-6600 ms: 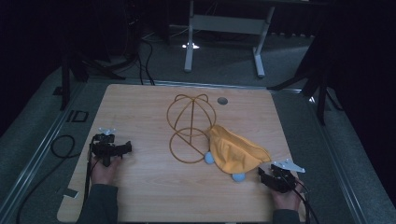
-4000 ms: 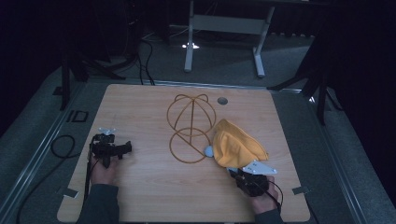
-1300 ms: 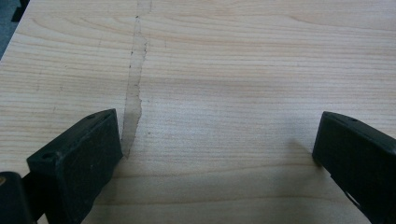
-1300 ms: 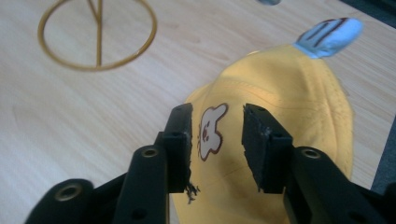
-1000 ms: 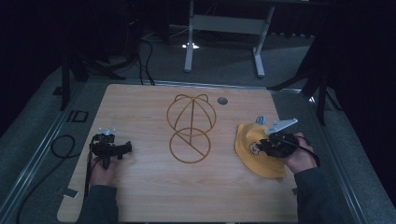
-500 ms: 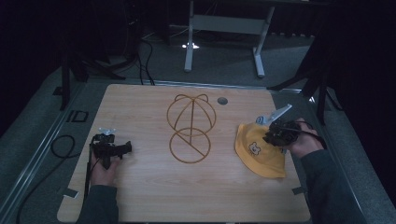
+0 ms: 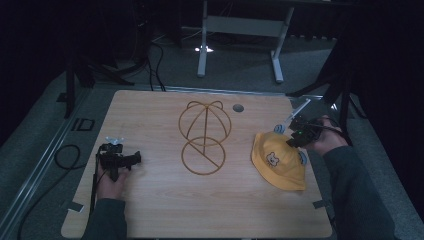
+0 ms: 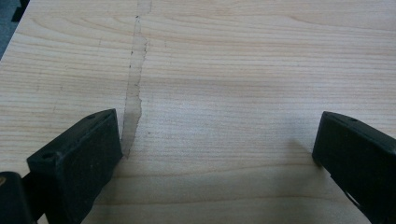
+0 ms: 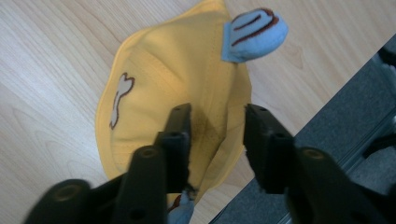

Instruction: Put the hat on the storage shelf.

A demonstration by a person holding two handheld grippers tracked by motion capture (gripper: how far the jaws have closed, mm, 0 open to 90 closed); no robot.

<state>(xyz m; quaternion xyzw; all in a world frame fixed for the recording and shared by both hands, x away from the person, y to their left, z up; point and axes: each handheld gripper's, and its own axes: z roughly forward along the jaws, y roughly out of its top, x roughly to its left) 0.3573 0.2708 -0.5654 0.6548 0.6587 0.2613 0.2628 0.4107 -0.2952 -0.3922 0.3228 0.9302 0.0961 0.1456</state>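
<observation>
Since the earliest high view, the soft yellow cloth sun hat [image 7: 278,161] has gone from beside the gold wire hat-shaped frame [image 7: 205,137] to the counter's right edge, well apart from that frame, and the right tongs [image 7: 296,136] have travelled with it; their jaws have just been opening, with hat cloth between them.

From the high view, the light wooden counter [image 7: 160,210] carries one hat, one wire frame and one small round grey disc [image 7: 238,107] just behind the frame. The hat lies flat with its brim spread, a little bear face stitched on its crown and pale blue ear tabs at its rim. Two hands come in from below, one pair of tongs in each. The right tongs hover at the hat's far right side. The left tongs [image 7: 120,161] rest on the counter well to the left of the frame, away from everything else.

Along the left tongs [image 8: 219,154], the two black jaws stand wide apart over bare wood grain, holding nothing; a strip of worn clear tape [image 8: 134,93] runs across the boards ahead.

Along the right tongs [image 9: 215,126], the jaws stand parted over the yellow hat [image 9: 154,88], with a raised fold of cloth in the gap that neither pad presses. One pale blue ear with brown stitching [image 9: 252,33] sticks out beyond the jaws, a second blue scrap peeps out below them, and one cream bone-shaped patch [image 9: 119,98] sits on the hat's left part.
</observation>
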